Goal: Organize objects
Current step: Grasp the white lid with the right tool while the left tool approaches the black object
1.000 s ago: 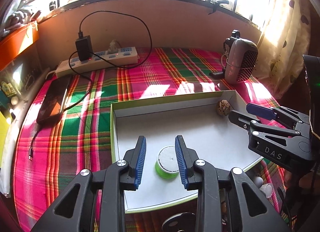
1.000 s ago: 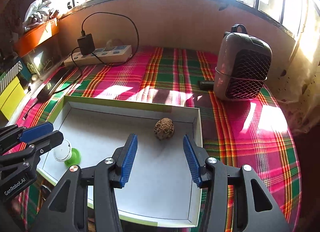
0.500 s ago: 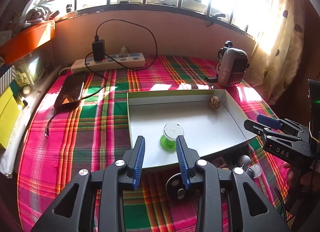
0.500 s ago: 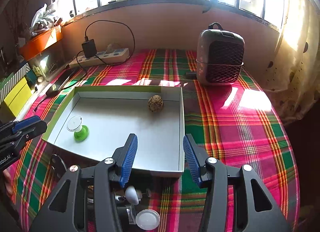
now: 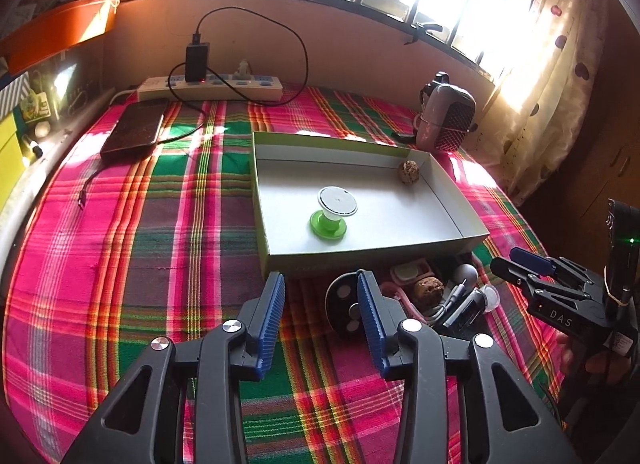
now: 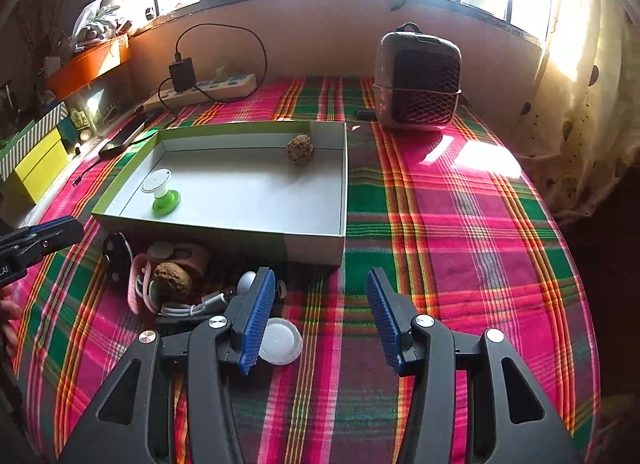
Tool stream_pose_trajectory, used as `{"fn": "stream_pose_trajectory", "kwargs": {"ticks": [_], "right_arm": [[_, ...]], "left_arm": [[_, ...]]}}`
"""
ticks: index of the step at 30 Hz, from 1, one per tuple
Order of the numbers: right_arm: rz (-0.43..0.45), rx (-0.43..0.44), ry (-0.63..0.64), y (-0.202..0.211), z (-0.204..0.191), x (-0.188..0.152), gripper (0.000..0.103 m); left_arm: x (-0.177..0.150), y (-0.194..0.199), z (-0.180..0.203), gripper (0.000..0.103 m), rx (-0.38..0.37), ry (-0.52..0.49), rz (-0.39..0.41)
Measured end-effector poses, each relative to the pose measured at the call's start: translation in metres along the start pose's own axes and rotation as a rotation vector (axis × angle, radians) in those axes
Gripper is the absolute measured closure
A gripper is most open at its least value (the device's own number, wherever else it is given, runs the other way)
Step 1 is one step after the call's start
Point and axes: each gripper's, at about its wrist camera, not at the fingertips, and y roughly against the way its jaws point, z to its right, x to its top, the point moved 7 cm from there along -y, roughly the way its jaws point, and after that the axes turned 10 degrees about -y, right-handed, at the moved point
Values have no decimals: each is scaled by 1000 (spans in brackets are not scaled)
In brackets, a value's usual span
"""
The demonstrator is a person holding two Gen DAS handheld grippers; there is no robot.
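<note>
A shallow white box [image 5: 440,191] [image 6: 344,183] with green sides rests on the plaid cloth. Inside it stand a green-and-white spool [image 5: 334,213] [image 6: 160,191] and a brown walnut [image 5: 409,171] [image 6: 300,148]. In front of the box lies a pile: a black disc [image 5: 344,304] [image 6: 116,252], a pink case [image 5: 408,270] [image 6: 188,254], a second walnut [image 5: 428,288] [image 6: 172,280], a white cable [image 6: 192,306] and a white lid [image 6: 280,342]. My left gripper [image 5: 320,296] hangs over the cloth before the box, jaws opening, nothing between them. My right gripper [image 6: 322,292] is open and empty, right of the pile.
A power strip [image 5: 212,87] with a charger and cable lies along the back wall. A dark phone [image 5: 134,129] rests at the back left. A small heater [image 6: 418,81] stands at the back right. Curtain hangs on the right; boxes line the left edge.
Both grippers have drawn back from over the box toward its near side, bringing the pile into view. The left jaws have spread wider, leaving the spool standing in the box.
</note>
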Motion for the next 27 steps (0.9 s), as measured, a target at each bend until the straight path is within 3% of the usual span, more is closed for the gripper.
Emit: {"fn": "stream_pose_trajectory", "kwargs": {"ticks": [9,14,18,27], "right_arm": [[-22,2,-29,4,11,-19,53],[-38,16,-38,2,12,-24,53],[-42,25,-32,3,10,-27,45],[-43,58,-21,5,5,-31,45]], "left_arm": [[-9,-15,13,66,-57,-11,-41],[-11,-27,14,66,-53,2,-72],[-9,-32,15,66,-50,1,-79],[-7,-44,15,66,-43,7,-102]]}}
